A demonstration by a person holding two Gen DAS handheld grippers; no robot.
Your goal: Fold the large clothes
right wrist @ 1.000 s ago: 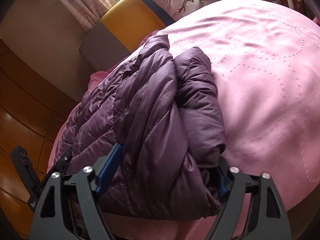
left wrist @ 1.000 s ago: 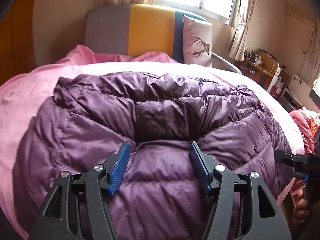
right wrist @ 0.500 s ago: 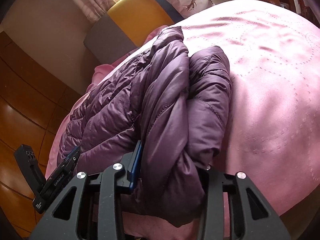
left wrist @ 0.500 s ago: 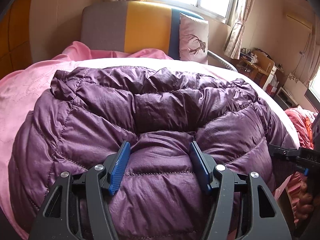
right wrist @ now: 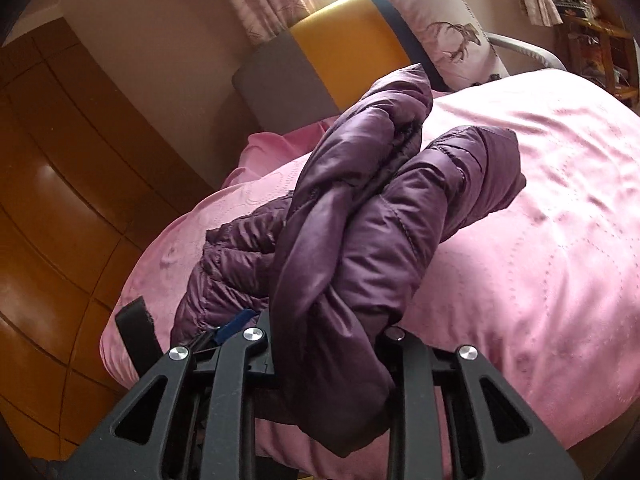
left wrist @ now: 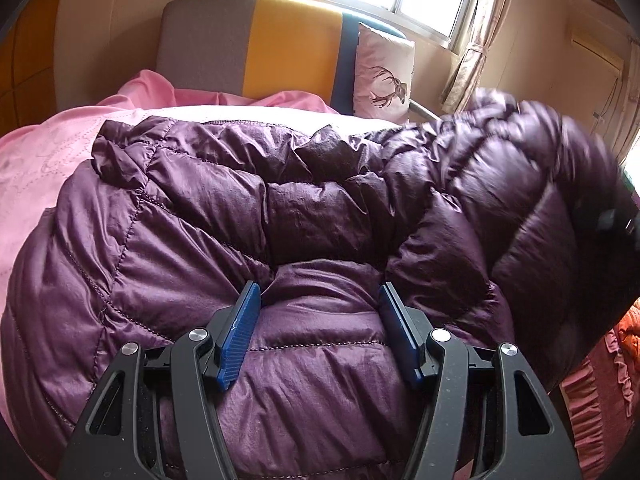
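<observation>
A dark purple quilted down jacket [left wrist: 224,236] lies spread over the pink bedspread [right wrist: 560,208] of the bed, its body toward the near edge and its far hem reaching toward the grey-and-yellow padded headboard [left wrist: 280,52]. The right gripper [right wrist: 328,332] has just been closing and now clamps a thick bunch of the jacket's right-hand side, lifted clear of the bedspread and sagging around the jaws. The left gripper [left wrist: 320,336] stands partly open with a puffy quilted panel swelling between its blue pads [left wrist: 236,340]; whether the pads truly pinch that panel cannot be told from the pictures.

The slick, springy fabric looks likely to creep out of the right clamp, since the bunch is bulky and hangs heavily to one side. If it slips while being carried across, the flap would probably drop short and crumple instead of folding flat. Should the left gripper only rest on the panel, the whole jacket could drag toward the right edge of the bed, where a pile of orange cloth [left wrist: 624,344] sits beside it. Trapped air may also make the fold spring back open.
</observation>
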